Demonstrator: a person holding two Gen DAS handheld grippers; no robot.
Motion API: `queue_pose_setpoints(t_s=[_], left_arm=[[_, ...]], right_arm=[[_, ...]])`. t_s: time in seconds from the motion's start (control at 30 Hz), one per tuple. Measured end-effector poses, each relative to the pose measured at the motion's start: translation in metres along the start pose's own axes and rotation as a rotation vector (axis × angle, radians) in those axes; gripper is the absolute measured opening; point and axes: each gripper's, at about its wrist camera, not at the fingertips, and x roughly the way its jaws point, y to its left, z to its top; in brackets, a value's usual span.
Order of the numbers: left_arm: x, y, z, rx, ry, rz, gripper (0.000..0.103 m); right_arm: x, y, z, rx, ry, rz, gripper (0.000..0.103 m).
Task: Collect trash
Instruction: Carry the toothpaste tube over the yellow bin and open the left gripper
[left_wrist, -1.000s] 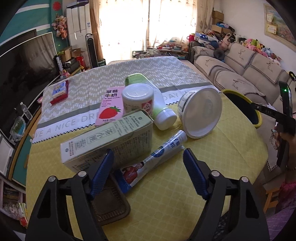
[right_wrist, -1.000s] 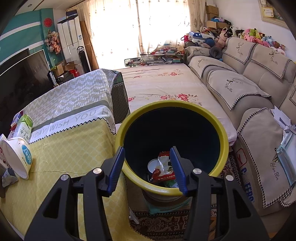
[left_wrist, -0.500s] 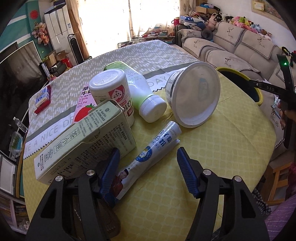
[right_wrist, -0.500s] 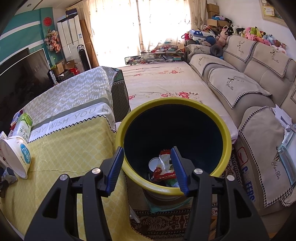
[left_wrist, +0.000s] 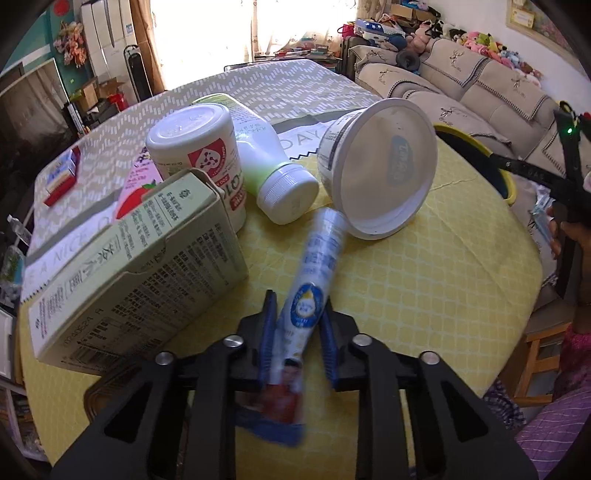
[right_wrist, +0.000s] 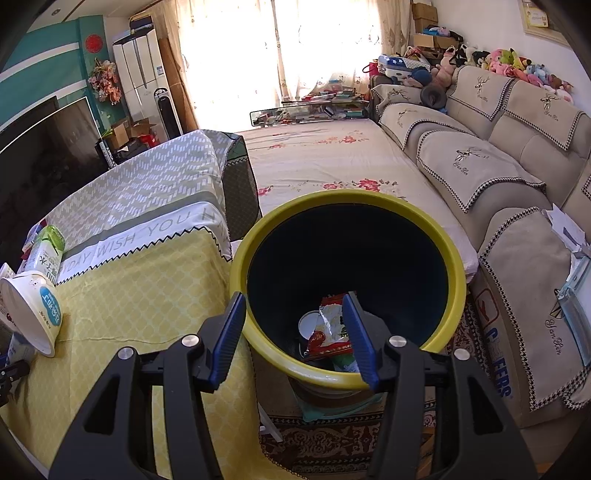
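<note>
While its blue pads press in from both sides, the left claw (left_wrist: 296, 325) grips a white and blue tube (left_wrist: 314, 280) near its printed tail end, the capped end pointing away toward the far side of the desk (left_wrist: 443, 280). Just left of the tube lies a green carton (left_wrist: 136, 266) on its side, with a white jar (left_wrist: 199, 155) standing behind it and a white bottle with a green band (left_wrist: 266, 166) lying beside that. To the right of the tube's far end, a white tub (left_wrist: 380, 170) rests tipped over, its open mouth facing the camera. At the desk's right edge, the right claw (right_wrist: 291, 332) hangs wide open and holds nothing, poised over the near rim of a yellow-rimmed bin (right_wrist: 458, 273). Inside the bin lie a red and white wrapper (right_wrist: 328, 328) and other scraps.
</note>
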Motion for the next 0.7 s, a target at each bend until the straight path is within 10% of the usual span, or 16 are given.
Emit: queue_pose_setpoints(t_s=[0.7], left_arm=[[-0.038, -0.057, 0.046, 0.024, -0.166, -0.011, 0.02]], right_arm=[[-0.022, -0.028, -0.002, 0.066, -0.052, 0.017, 0.052]])
